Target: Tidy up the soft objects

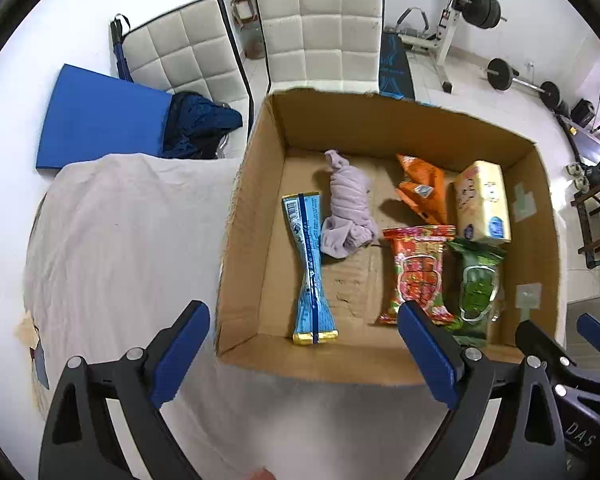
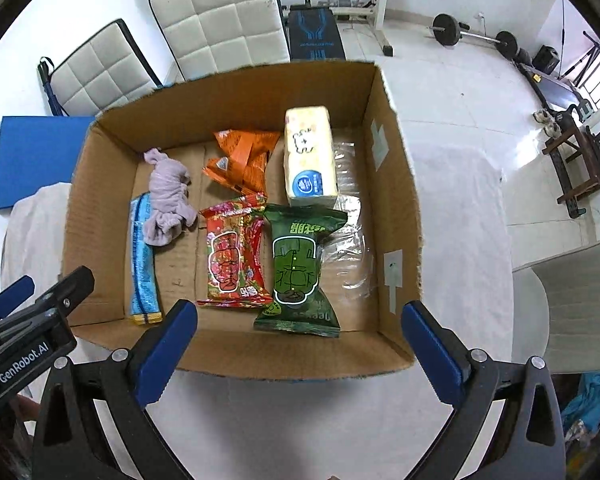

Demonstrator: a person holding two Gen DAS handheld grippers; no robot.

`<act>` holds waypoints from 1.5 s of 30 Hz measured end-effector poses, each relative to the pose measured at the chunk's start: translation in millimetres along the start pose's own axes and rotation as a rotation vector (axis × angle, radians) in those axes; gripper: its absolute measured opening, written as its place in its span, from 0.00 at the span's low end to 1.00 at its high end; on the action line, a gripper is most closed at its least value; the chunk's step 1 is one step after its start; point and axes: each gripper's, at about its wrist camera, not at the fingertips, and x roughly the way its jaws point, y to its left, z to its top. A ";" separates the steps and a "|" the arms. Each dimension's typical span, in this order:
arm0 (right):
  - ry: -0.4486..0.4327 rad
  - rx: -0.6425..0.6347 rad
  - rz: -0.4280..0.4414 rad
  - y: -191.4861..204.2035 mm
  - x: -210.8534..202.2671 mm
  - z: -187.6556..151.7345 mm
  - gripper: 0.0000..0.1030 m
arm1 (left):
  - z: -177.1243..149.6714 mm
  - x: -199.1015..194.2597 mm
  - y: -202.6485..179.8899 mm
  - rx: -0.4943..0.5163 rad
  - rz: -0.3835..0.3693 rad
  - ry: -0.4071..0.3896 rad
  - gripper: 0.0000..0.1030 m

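Both claws hang wide and hold nothing, just outside the near wall of the cardboard box (image 2: pixel 236 360). The left claw (image 1: pixel 304 356) sits at about 7 o'clock of the box; the right claw (image 2: pixel 300 352) sits at 6 o'clock, with the left one showing at its 9 o'clock edge.

The box stands on a bench draped in a pale cloth (image 1: pixel 120 240). All the soft things lie on its floor. Along the 9 o'clock wall lies a long blue packet (image 2: pixel 142 264), with a lilac knotted sock bundle (image 2: pixel 168 204) touching its far end. At centre lies a red snack pack (image 2: pixel 232 260), and just beside it at 3 o'clock a green snack pack (image 2: pixel 298 268), overlapping its edge. Toward 12 o'clock sits a crumpled orange wrapper (image 2: pixel 244 160), and at 1 o'clock a yellow tissue pack (image 2: pixel 310 156). Clear plastic film (image 2: pixel 350 240) lies along the 3 o'clock wall.

Beyond the box stand two white padded chairs (image 1: pixel 320 32).
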 end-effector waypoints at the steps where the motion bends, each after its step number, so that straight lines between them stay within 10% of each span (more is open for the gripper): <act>1: -0.012 -0.001 0.002 -0.5 -7.5 -2.0 1.00 | -4.0 -9.0 0.1 0.000 -0.003 -0.011 0.94; 27: -0.288 -0.032 0.103 -17.4 -265.5 -161.6 1.00 | -127.6 -235.6 12.9 0.003 -0.083 -0.203 0.94; 45: -0.369 -0.036 0.059 -26.5 -327.1 -190.8 1.00 | -148.4 -265.1 15.5 -0.012 -0.076 -0.265 1.00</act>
